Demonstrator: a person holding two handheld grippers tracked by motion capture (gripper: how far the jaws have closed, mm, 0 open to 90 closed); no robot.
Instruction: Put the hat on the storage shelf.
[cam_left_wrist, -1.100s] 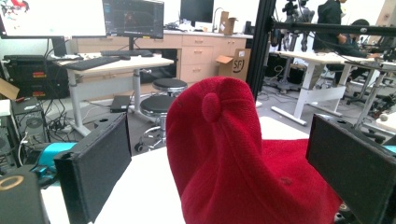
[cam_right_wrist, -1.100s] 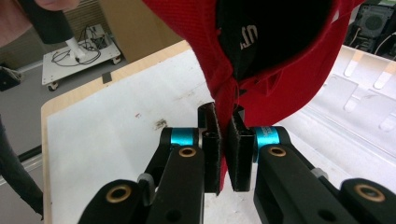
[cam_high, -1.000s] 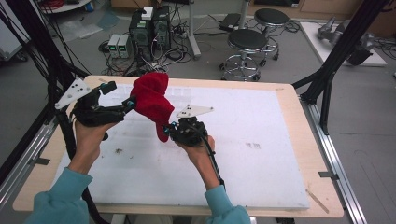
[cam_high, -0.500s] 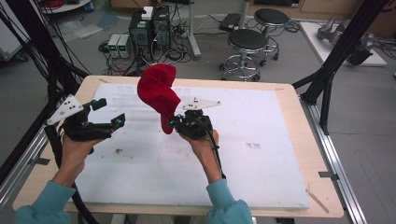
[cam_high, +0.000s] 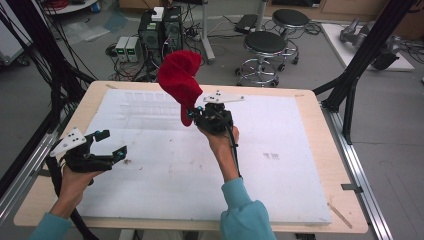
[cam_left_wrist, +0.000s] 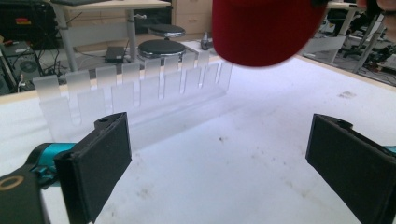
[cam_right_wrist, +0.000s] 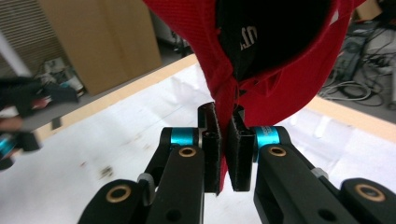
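A red cap (cam_high: 180, 82) hangs in the air above the white board, pinched at its lower edge by my right gripper (cam_high: 196, 116). In the right gripper view the two black pads (cam_right_wrist: 212, 147) clamp the red fabric of the cap (cam_right_wrist: 280, 60), whose dark inside faces the camera. My left gripper (cam_high: 119, 150) sits low over the board's left side, its jaws wide apart with nothing between them. In the left gripper view the cap (cam_left_wrist: 261, 30) hangs ahead and above, and my left gripper (cam_left_wrist: 219, 158) faces a clear plastic rack (cam_left_wrist: 135, 88).
The clear slotted rack (cam_high: 145, 97) stands at the far left of the white board (cam_high: 280, 165), which lies on a wooden table (cam_high: 345, 200). Black frame posts (cam_high: 357, 75) rise at both sides. Stools (cam_high: 265, 45) and computer boxes (cam_high: 160, 30) stand behind the table.
My left gripper let go of the cap, then dropped down and leftward toward the board. My right gripper lifted the cap slightly and carried it a little to the right.
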